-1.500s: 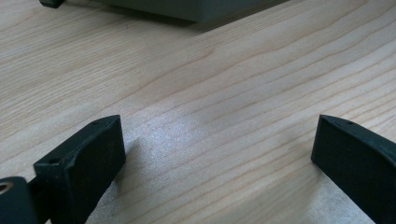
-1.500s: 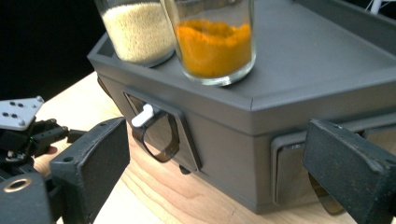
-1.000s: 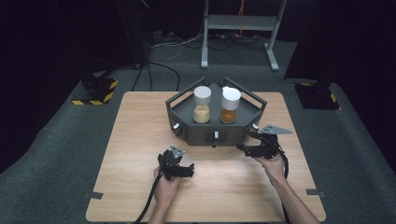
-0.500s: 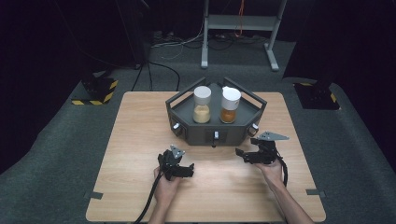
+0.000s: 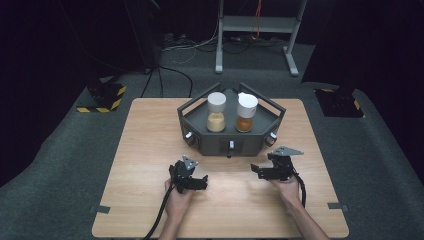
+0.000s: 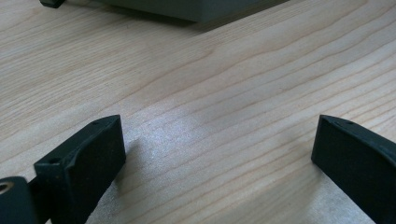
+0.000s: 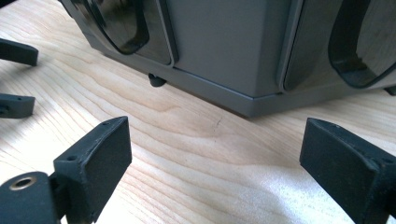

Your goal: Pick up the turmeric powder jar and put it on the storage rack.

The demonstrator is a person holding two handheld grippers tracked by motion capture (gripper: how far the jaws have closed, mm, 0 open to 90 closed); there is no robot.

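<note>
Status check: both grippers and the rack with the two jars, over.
Left gripper open, empty, low over table. Right gripper open, empty, facing grey rack. Two jars upright in rack, untouched. Nothing between.

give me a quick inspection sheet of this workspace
surface: light wooden table, bare in front of the rack
job's things: dark grey six-sided rack holding two white-capped jars, pale yellow fill and orange-brown fill
clutter: nothing seen
grippers: left gripper open, low over the wood; right gripper open, jaws just been closing slightly, nothing between them, facing the rack
cables: black cable trails from the left gripper; more on the floor behind
surroundings: grey carpet, metal stand, yellow-black striped blocks
</note>
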